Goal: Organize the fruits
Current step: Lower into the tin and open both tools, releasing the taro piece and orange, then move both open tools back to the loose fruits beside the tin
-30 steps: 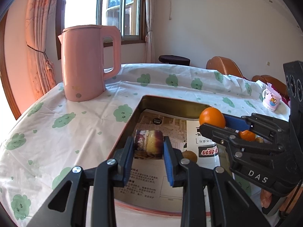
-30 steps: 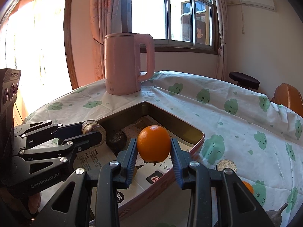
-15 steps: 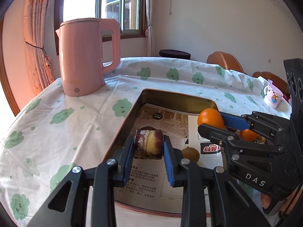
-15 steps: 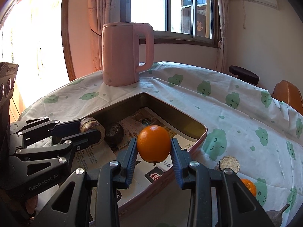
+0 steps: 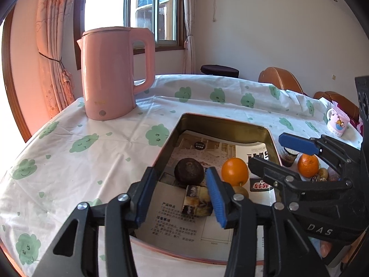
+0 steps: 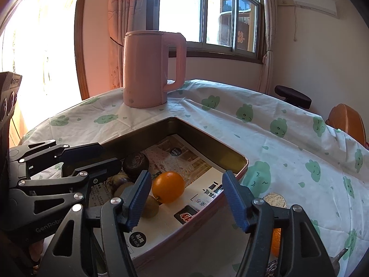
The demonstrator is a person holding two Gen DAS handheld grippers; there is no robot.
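Both my grippers over tray (image 5: pixel 271 138), jaws wide, holding nothing. Orange (image 6: pixel 168 187) lies between right gripper (image 6: pixel 188 199) fingers; wrapped fruit (image 5: pixel 197 199) below left gripper (image 5: pixel 180 196).

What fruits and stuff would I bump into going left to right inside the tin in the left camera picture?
Dark round fruit → orange, both in the tin; then, outside it on the tablecloth, small jar → second orange.

Both wrist views look down close into the tray (image 5: pixel 272 138) (image 6: pixel 239 159), from opposite sides.
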